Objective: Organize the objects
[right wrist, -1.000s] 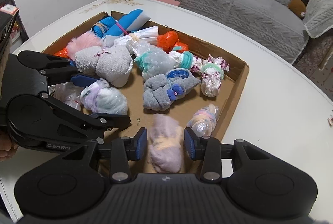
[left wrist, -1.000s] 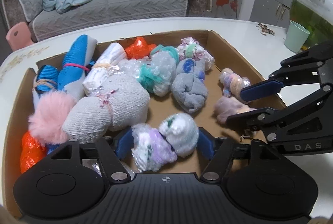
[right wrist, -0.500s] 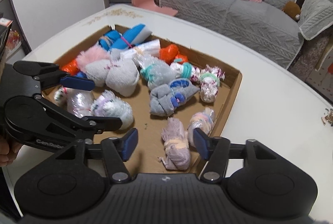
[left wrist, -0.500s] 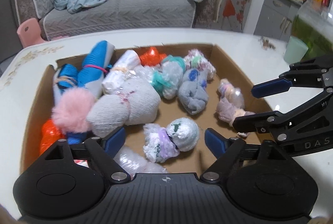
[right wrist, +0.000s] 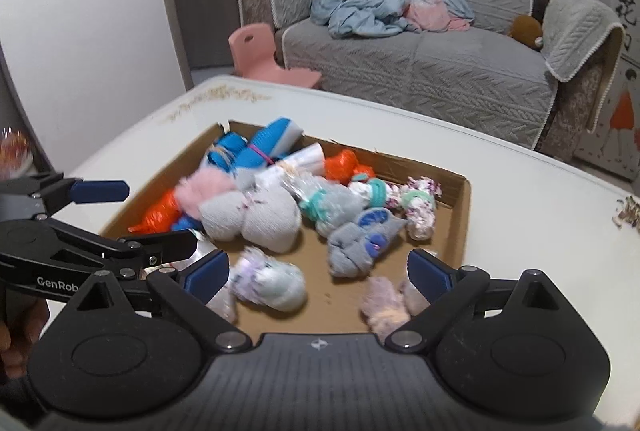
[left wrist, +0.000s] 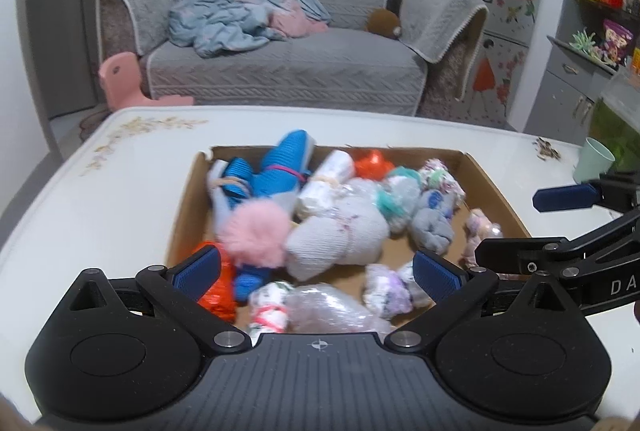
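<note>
A shallow cardboard box on the white table holds several rolled sock bundles. My left gripper hovers over the box's near side, its jaws opening wide, with nothing pressed between the pads. A white-and-purple bundle lies on the box floor below it. My right gripper is also opening, above a pale purple bundle that rests loose by the near right wall of the box. Each gripper shows in the other's view, the right gripper and the left gripper, both spread.
A mint cup and some crumbs sit on the table at the far right. Behind the table are a grey sofa with a blue blanket and a pink chair. A hand holds the left gripper.
Both grippers spread wide and drew up and back from the box. The right one let go of the pale purple bundle; the left one left the white-and-purple bundle lying in the box.
</note>
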